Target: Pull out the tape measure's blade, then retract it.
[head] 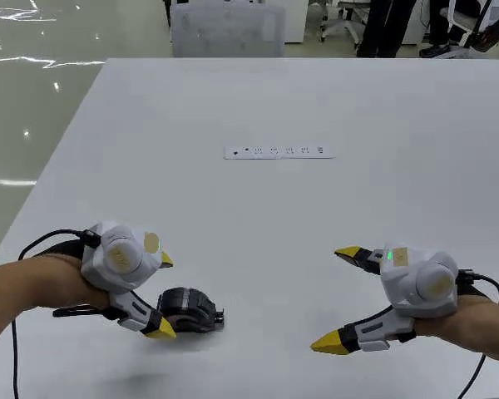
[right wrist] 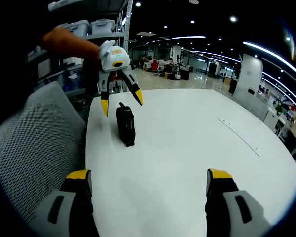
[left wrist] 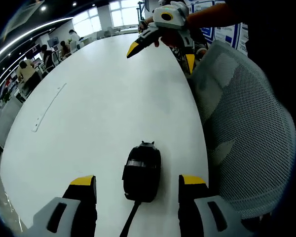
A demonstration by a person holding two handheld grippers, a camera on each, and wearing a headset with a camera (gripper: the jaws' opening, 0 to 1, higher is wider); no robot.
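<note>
A black tape measure [head: 188,311] lies on the white table [head: 266,108] near its front edge, blade retracted. My left gripper [head: 164,295] is open, its yellow-tipped jaws standing either side of the tape measure [left wrist: 142,171] without touching it. In the right gripper view the tape measure [right wrist: 125,124] rests ahead at the left, just in front of the left gripper [right wrist: 121,101]. My right gripper [head: 338,297] is open with nothing between its jaws, well to the right of the tape measure. From the left gripper view the right gripper [left wrist: 160,47] appears far across the table.
A white power strip [head: 279,152] lies flat at the table's middle. A grey mesh chair back [left wrist: 241,128] stands against the table's near edge. Another chair [head: 226,29] and a person's legs [head: 382,25] are beyond the far edge.
</note>
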